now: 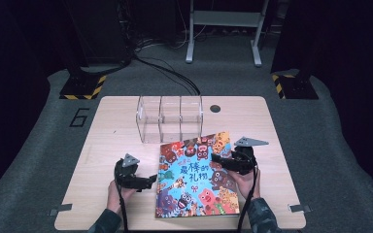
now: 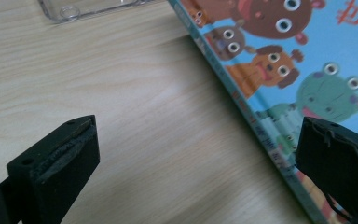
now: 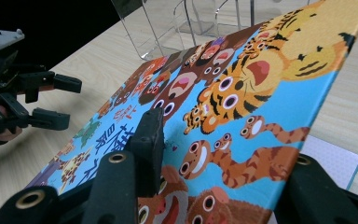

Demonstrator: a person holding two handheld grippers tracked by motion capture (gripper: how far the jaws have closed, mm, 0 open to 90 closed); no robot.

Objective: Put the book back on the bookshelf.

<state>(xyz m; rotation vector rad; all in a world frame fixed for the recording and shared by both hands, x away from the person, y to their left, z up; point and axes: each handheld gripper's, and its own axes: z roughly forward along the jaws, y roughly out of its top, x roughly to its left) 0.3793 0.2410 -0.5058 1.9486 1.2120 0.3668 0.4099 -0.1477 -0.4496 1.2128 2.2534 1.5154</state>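
Note:
A picture book with a blue cover full of cartoon animals lies on the wooden table. My right gripper is shut on the cover's right edge, one jaw on top of the cover and the other beneath it. That edge is tilted up, and a white page shows under it. My left gripper stands open beside the book's spine, touching nothing. Bare table lies between its jaws, and its right jaw hangs over the cover's edge. The right gripper view also shows the left gripper, open.
A clear acrylic organizer with three compartments stands just behind the book, its corner near the left gripper's side. A small round hole sits at the table's back. Bare wood extends left of the book.

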